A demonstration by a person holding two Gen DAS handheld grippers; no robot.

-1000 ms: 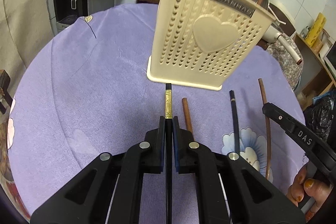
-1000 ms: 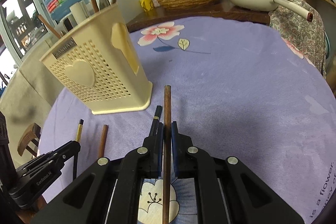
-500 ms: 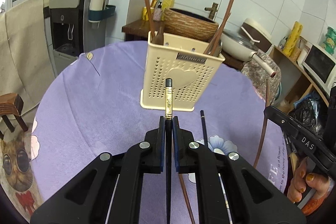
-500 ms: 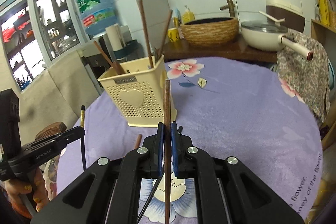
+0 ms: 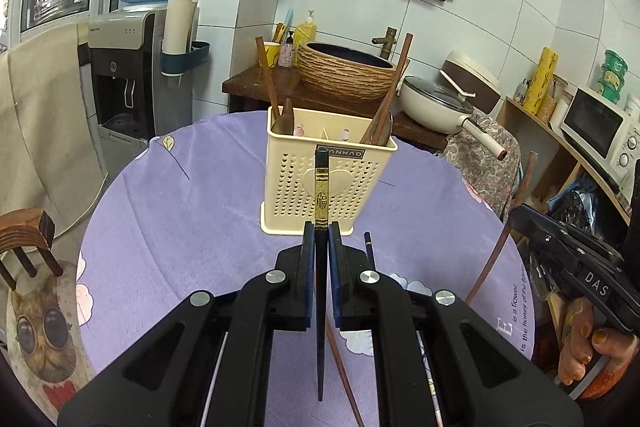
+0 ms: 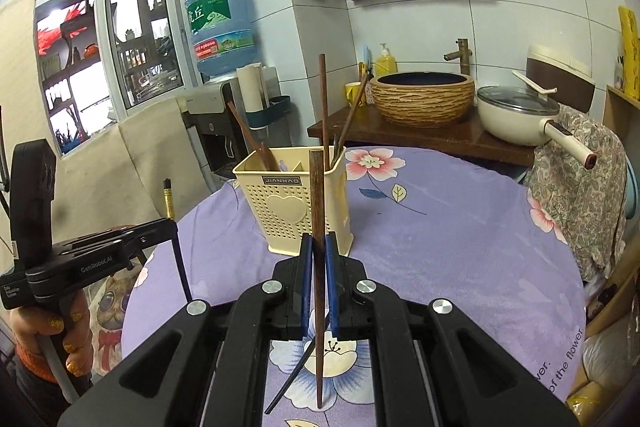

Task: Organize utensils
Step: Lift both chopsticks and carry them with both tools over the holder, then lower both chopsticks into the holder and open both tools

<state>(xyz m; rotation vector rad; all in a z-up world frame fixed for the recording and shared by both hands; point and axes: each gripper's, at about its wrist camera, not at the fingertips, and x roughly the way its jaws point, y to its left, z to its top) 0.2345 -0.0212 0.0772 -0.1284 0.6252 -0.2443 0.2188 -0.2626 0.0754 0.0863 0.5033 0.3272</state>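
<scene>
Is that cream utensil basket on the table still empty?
No, the cream basket already holds several brown wooden chopsticks leaning in its compartments.

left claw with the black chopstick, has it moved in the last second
Yes. The left claw has lifted the black chopstick up and back; the cream holder now looks smaller and farther off, the kitchen wall visible above it.

In my left gripper (image 5: pixel 319 227) I hold a black chopstick with a gold band (image 5: pixel 321 195), clamped and raised off the purple cloth. My right gripper (image 6: pixel 318 239) grips a dark brown wooden chopstick (image 6: pixel 318 223), nearly upright. The cream perforated utensil holder (image 5: pixel 326 183) stands upright ahead, several brown utensils leaning inside. One black chopstick (image 5: pixel 369 254) and one brown chopstick (image 5: pixel 344 375) lie on the cloth.
</scene>
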